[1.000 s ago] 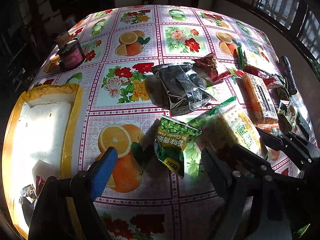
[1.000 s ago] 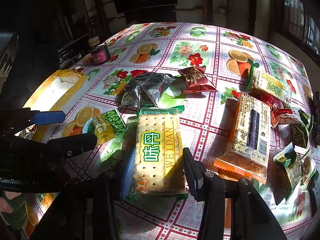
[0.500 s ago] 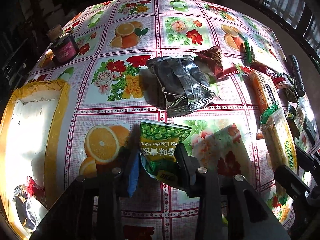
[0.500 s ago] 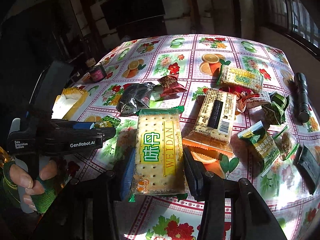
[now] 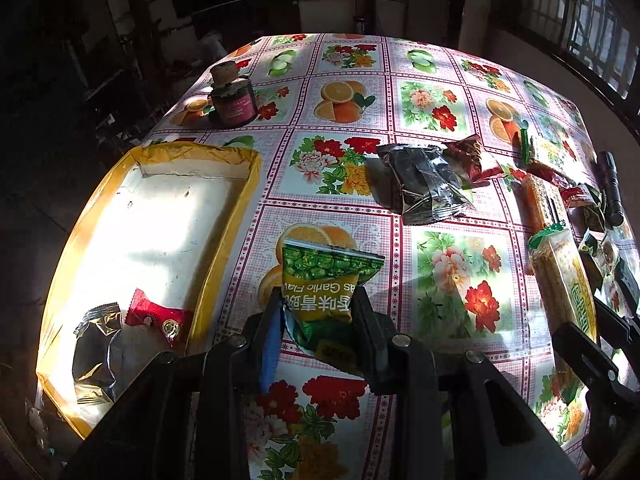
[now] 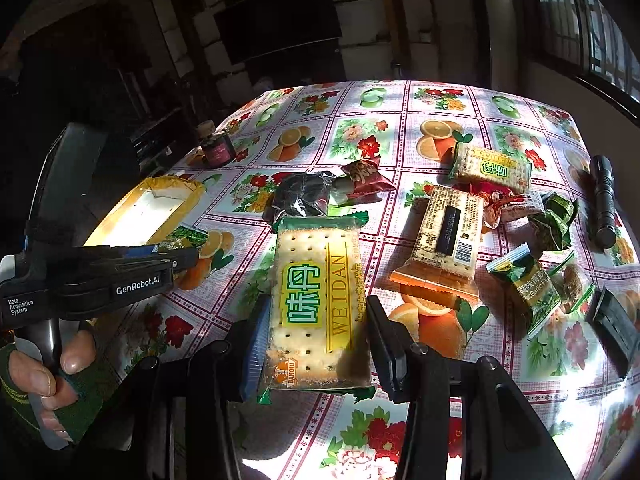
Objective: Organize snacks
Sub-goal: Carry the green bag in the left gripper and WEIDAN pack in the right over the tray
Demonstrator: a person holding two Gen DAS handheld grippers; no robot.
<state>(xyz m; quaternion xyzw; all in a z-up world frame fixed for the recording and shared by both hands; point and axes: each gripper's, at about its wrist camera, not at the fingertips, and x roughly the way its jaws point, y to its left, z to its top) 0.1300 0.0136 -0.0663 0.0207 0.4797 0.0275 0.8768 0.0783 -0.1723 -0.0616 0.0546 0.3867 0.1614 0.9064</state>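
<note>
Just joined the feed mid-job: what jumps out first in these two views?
Each tongs holds a snack: the left tongs grip a green pea packet, the right tongs a Weidan cracker pack. Left sits a yellow-rimmed tray with two snacks inside; loose packets crowd the floral tablecloth to the right.

The green pea packet's [image 5: 325, 294] lower corners hide behind the left tongs [image 5: 318, 320]. The jar's [image 5: 234, 102] label is too small to read. The table's [image 5: 400, 240] right side runs off-frame.
</note>
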